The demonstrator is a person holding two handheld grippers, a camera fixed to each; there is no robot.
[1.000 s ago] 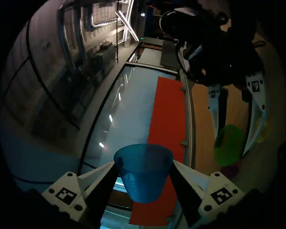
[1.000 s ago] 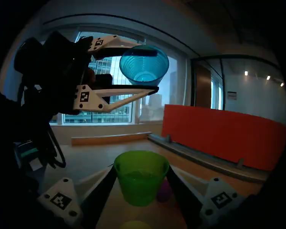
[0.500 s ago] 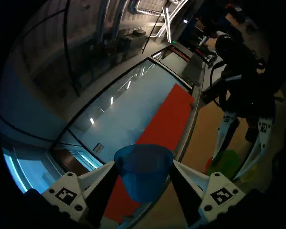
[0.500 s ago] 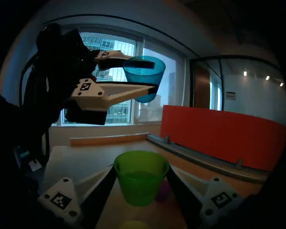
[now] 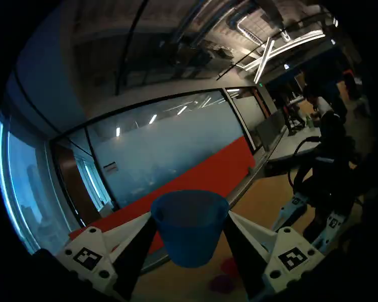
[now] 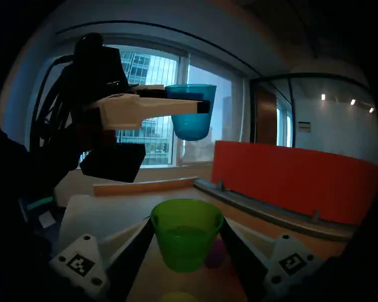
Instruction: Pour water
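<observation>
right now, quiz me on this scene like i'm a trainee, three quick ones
1. True or false: the left tool holds the blue cup upside down.
2. Which cup does the right tool grip? A. green cup B. blue cup C. none
3. Fill in: in the right gripper view, the blue cup is ____ than the green cup.
Key: 1 false; 2 A; 3 higher.

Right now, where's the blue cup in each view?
Left gripper view: blue cup low centre, gripped in the left tool.
Right gripper view: blue cup upper centre, upright, held by that same tool.
Shared landmark: the red partition.
</observation>
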